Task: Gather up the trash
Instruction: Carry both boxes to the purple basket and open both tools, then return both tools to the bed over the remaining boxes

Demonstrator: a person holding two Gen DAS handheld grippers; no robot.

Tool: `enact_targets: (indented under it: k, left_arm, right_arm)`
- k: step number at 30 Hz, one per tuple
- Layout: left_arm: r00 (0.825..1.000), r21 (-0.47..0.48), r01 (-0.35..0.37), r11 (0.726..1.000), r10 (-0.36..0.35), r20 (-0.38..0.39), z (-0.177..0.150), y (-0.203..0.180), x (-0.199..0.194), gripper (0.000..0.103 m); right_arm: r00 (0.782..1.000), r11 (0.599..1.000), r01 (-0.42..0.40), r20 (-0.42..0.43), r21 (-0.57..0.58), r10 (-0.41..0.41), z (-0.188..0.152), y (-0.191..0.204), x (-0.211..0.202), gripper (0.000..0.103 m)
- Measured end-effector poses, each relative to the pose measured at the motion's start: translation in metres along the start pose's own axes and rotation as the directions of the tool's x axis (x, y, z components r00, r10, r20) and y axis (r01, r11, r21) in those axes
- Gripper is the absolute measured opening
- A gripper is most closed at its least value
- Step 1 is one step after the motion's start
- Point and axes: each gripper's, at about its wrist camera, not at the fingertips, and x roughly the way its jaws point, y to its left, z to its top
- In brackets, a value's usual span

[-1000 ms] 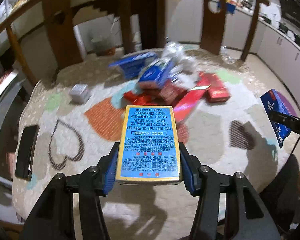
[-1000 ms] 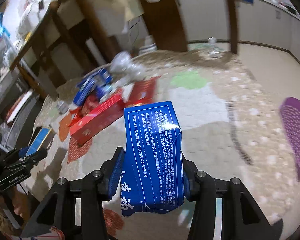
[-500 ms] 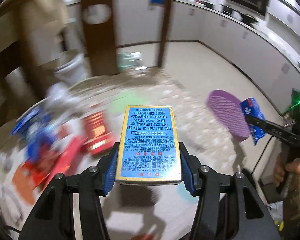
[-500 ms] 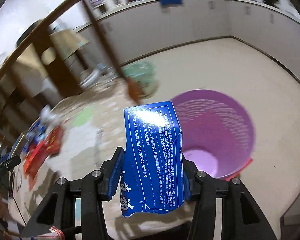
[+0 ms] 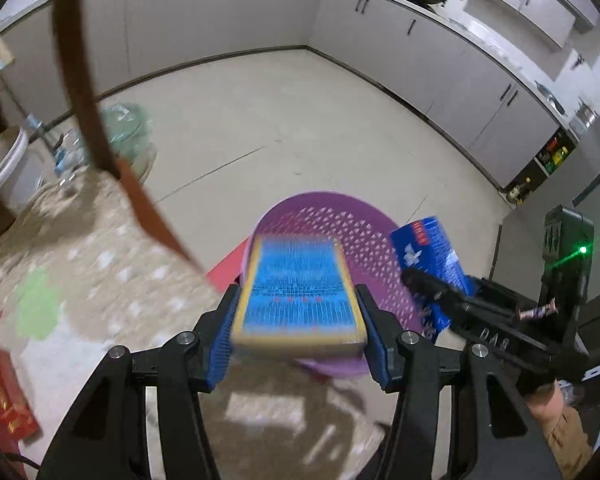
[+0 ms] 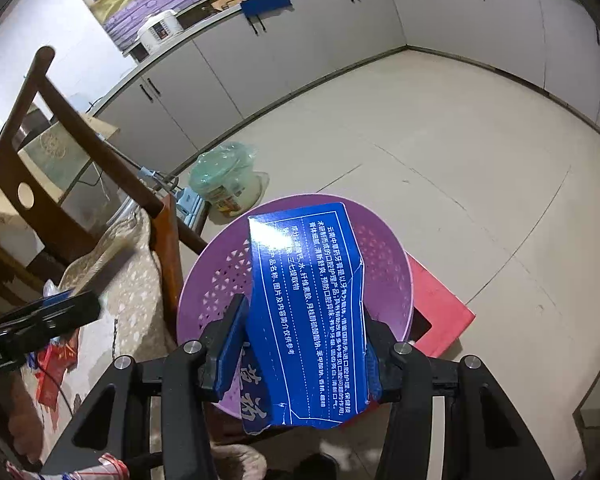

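Note:
My left gripper point(image 5: 298, 324) holds a light-blue box with a yellow rim point(image 5: 298, 296); the box is blurred and its far end hangs over the purple perforated basket point(image 5: 364, 236) on the floor. My right gripper point(image 6: 304, 340) is shut on a dark-blue torn carton with white print point(image 6: 306, 312), held above the same basket point(image 6: 216, 280). The right gripper and its carton point(image 5: 428, 248) also show at the right in the left wrist view. The left gripper point(image 6: 40, 320) shows at the left edge of the right wrist view.
The table with a beige patterned cloth point(image 5: 100, 264) is at the left, with red boxes point(image 5: 4, 392) on it. A brown chair back point(image 6: 80, 136) stands beside the basket. A red stool point(image 6: 440, 316) lies under the basket. A green plastic bag point(image 6: 224, 176) sits on the floor.
Both grippers swung right from the table's trash pile to above the purple basket, each still carrying its box. The left box now looks blurred.

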Motion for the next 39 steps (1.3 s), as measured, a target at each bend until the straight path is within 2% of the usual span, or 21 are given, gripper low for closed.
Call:
enact_targets:
  k: [2,4,6,9,15,20,25,28,31,35,38,39]
  left_arm:
    - [1.0,0.016,0.012,1.0,-0.012,-0.001,0.004,-0.008,0.004,0.056]
    - [1.0,0.028,0.023,0.999,-0.023,0.001,0.004,-0.013,0.004,0.064]
    - [1.0,0.048,0.006,0.999,-0.007,0.02,-0.001,-0.015,-0.003,0.069]
    - [0.999,0.061,-0.03,0.998,0.028,0.032,-0.011,-0.012,-0.017,0.07]
    - [0.996,0.003,-0.071,0.997,0.071,0.047,-0.041,0.011,-0.047,0.071]
    - [0.992,-0.028,-0.107,0.994,0.109,0.071,-0.073,0.029,-0.08,0.071]
    - [0.98,-0.083,-0.165,0.983,0.173,0.098,-0.116,0.063,-0.12,0.071]
    - [0.963,-0.129,-0.232,0.964,0.247,0.111,-0.148,0.093,-0.147,0.071]
    - [0.931,-0.174,-0.324,0.93,0.346,0.113,-0.18,0.129,-0.174,0.073]
    - [0.885,-0.278,-0.424,0.862,0.46,0.076,-0.223,0.191,-0.205,0.075]
    - [0.859,-0.365,-0.464,0.807,0.511,0.038,-0.246,0.23,-0.219,0.075]
    - [0.857,-0.385,-0.464,0.797,0.515,0.033,-0.249,0.237,-0.223,0.075]
  right_arm:
    - [1.0,1.0,-0.001,0.004,0.013,0.001,0.002,-0.003,0.005,0.056]
    - [1.0,1.0,-0.002,0.01,0.016,0.002,0.003,-0.005,0.006,0.069]
    - [1.0,1.0,0.009,0.026,0.013,-0.01,0.002,-0.005,0.004,0.077]
    - [0.999,1.0,0.014,0.032,0.018,-0.014,0.001,-0.006,0.002,0.078]
    - [0.999,1.0,0.014,0.035,0.025,-0.015,-0.008,0.002,-0.009,0.078]
    - [0.999,1.0,-0.001,0.041,-0.001,0.001,-0.018,0.025,-0.019,0.079]
    - [0.999,0.997,-0.031,0.019,-0.066,0.033,-0.03,0.067,-0.02,0.079]
    - [0.998,0.991,-0.058,-0.003,-0.12,0.058,-0.038,0.099,-0.017,0.08]
    - [0.996,0.981,-0.091,-0.038,-0.173,0.085,-0.051,0.133,-0.009,0.081]
    - [0.988,0.96,-0.145,-0.094,-0.241,0.126,-0.066,0.183,0.004,0.081]
    - [0.977,0.94,-0.192,-0.143,-0.282,0.157,-0.077,0.22,0.018,0.081]
    - [0.973,0.934,-0.208,-0.161,-0.292,0.167,-0.08,0.231,0.023,0.081]
